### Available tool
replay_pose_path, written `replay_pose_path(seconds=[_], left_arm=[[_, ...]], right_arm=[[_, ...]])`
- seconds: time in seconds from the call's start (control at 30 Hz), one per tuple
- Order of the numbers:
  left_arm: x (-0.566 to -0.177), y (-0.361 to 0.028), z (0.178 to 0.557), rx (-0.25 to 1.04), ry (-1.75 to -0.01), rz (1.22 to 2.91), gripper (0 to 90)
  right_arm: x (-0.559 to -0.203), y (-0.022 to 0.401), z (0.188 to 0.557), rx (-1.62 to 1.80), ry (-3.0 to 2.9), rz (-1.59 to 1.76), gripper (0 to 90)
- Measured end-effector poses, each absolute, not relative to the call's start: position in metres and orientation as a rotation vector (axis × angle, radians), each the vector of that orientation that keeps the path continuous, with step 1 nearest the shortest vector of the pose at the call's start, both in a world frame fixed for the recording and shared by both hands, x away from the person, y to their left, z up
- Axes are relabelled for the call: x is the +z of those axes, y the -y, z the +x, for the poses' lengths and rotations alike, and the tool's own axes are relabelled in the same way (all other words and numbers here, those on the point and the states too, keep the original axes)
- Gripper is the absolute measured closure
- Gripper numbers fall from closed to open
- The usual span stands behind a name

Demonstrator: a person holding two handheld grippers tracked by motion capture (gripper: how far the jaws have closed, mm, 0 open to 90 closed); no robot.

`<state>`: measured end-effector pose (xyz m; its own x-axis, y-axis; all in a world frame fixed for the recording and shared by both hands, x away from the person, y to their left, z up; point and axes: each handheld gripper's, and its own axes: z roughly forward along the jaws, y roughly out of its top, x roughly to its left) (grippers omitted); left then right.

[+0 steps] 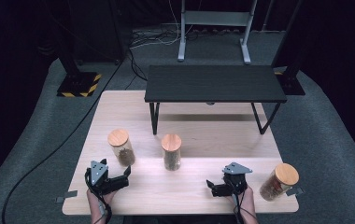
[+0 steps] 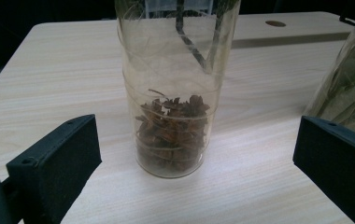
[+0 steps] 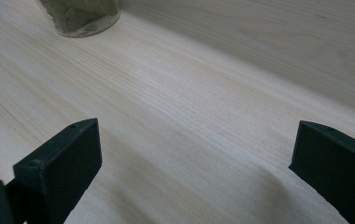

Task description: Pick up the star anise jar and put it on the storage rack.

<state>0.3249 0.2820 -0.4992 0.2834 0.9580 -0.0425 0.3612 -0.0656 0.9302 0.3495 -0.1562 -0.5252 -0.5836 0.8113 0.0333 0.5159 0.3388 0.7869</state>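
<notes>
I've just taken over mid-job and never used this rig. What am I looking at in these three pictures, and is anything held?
A person holds a hand-held two-jaw clamp in each hand: the left gripper and the right gripper. The high view looks down on a pale wooden table from the person's side. Each of the other two pictures comes from a camera riding on one gripper, looking out between its black jaws.

On the table stand three clear jars with wooden lids: the left jar, the middle jar and the right jar. Behind them is a low black shelf.

Both grippers are open and hold nothing. The left one faces the left jar.
</notes>
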Motion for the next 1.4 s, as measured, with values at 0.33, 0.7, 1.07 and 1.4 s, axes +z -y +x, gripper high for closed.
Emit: replay_pose_path(seconds=[0.33, 0.7, 1.07, 1.4], left_arm=[[-0.502, -0.278, 0.334, 0.793, -1.243, 1.618, 0.0], [-0.499, -0.275, 0.349, 0.816, -1.239, 1.582, 0.0], [-0.504, -0.275, 0.368, 0.829, -1.267, 1.567, 0.0], [-0.502, -0.272, 0.38, 0.851, -1.27, 1.544, 0.0]], right_arm=[[-0.525, 0.156, 0.354, 1.119, -2.256, 1.164, 0.6], [-0.525, 0.162, 0.354, 1.188, -2.239, 1.191, 1.1], [-0.525, 0.163, 0.354, 1.2, -2.233, 1.198, 1.3], [-0.525, 0.163, 0.354, 1.209, -2.23, 1.194, 1.3]])
